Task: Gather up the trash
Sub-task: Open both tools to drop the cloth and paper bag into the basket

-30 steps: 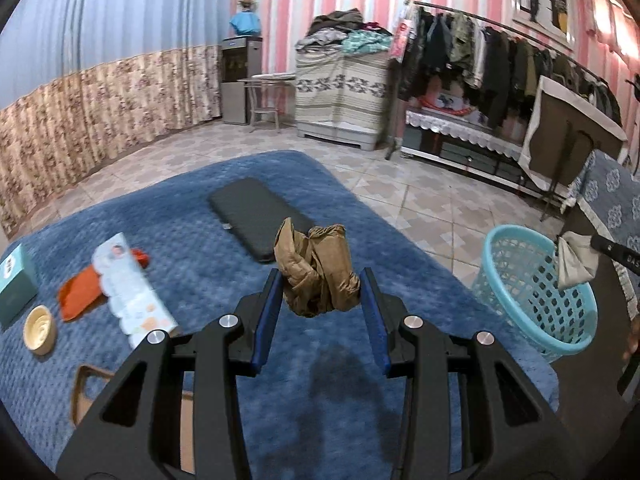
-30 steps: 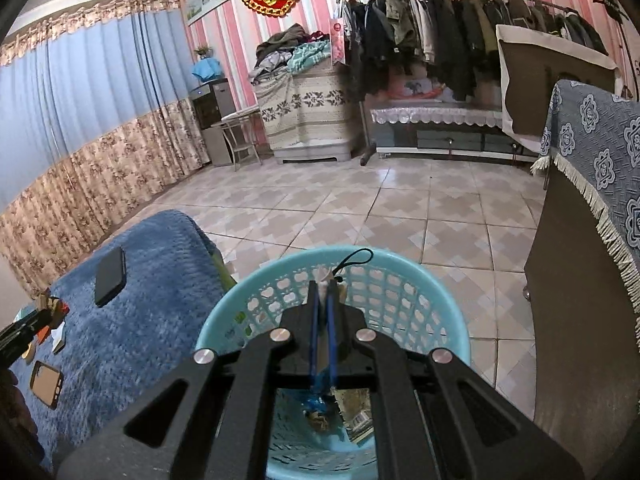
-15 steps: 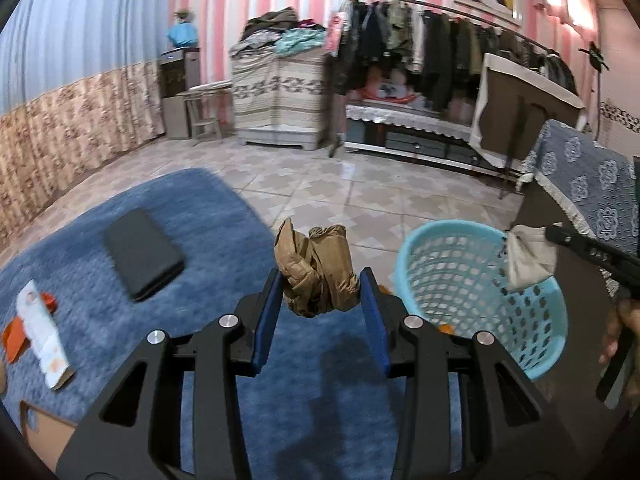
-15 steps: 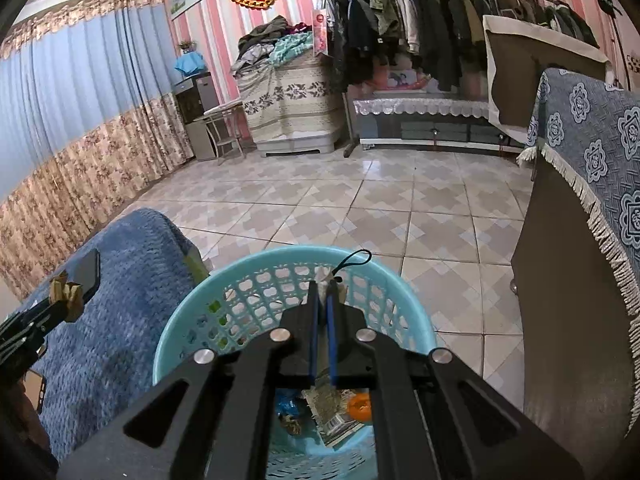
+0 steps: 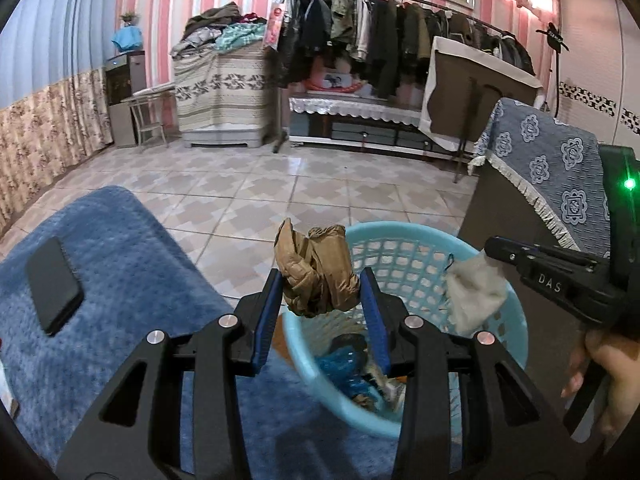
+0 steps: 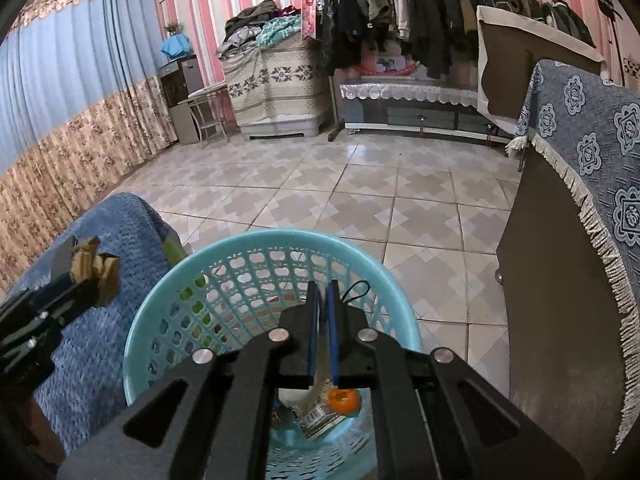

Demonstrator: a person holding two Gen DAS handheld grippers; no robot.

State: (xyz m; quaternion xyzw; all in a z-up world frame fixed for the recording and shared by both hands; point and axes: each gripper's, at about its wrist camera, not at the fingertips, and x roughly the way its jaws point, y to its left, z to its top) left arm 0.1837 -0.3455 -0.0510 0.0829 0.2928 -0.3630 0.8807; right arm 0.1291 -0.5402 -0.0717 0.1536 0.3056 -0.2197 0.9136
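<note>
My left gripper (image 5: 320,280) is shut on a crumpled wad of brown paper (image 5: 316,268) and holds it over the near rim of the light-blue plastic basket (image 5: 400,236). The right gripper (image 5: 492,248) comes in from the right above the basket, shut on a white crumpled wad (image 5: 472,296) that hangs inside the rim. In the right wrist view the right gripper (image 6: 323,292) has its jaws nearly together over the basket (image 6: 280,240), with a thin white strip between them. The brown paper (image 6: 96,268) shows at the left there. Trash, including an orange piece (image 6: 343,400), lies in the basket's bottom.
A blue blanket-covered surface (image 5: 120,260) with a black phone (image 5: 54,284) lies left of the basket. A dark cabinet under a blue patterned cloth (image 5: 552,184) stands close on the right. A person's hand (image 5: 608,364) grips the right tool. Tiled floor (image 5: 320,184) stretches beyond.
My left gripper has swung right with the brown paper, from over the blanket to the basket's rim. The right gripper has stayed over the basket, still shut on the white wad.
</note>
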